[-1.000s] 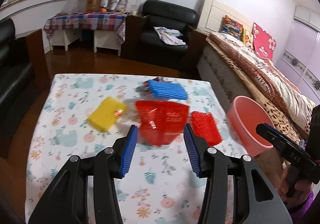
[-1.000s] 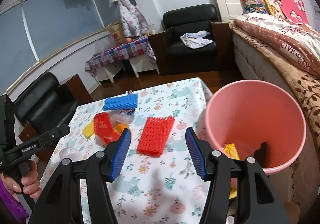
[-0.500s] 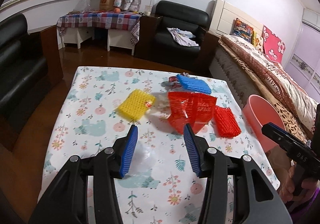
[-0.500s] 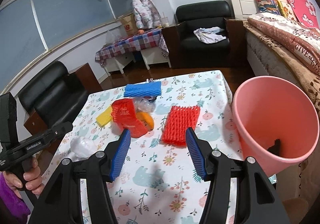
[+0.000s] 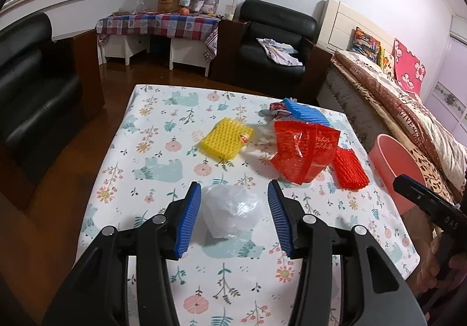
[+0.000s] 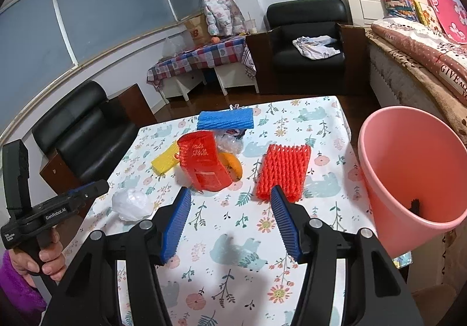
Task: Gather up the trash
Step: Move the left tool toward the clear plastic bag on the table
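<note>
A crumpled white plastic ball (image 5: 230, 213) lies on the flowered tablecloth (image 5: 163, 168) between the fingers of my left gripper (image 5: 233, 184), which is open, its pads not touching the ball. Beyond lie a yellow foam net (image 5: 224, 138), a red plastic bag (image 5: 303, 151), a red foam net (image 5: 350, 170) and a blue foam net (image 5: 306, 113). My right gripper (image 6: 230, 189) is open and empty above the table, just short of the red foam net (image 6: 283, 170). The pink bucket (image 6: 388, 168) stands at the table's right edge.
An orange item (image 6: 235, 167) lies behind the red bag (image 6: 204, 162). A dark scrap (image 6: 414, 205) sits inside the bucket. A black sofa (image 5: 32, 87) is to the left, a black armchair (image 5: 274, 40) beyond the table, and a bed (image 5: 408, 110) to the right.
My left gripper has swung left and back, bringing the white plastic ball between its fingers. My right gripper has turned left from the bucket toward the table. Both stayed open.
</note>
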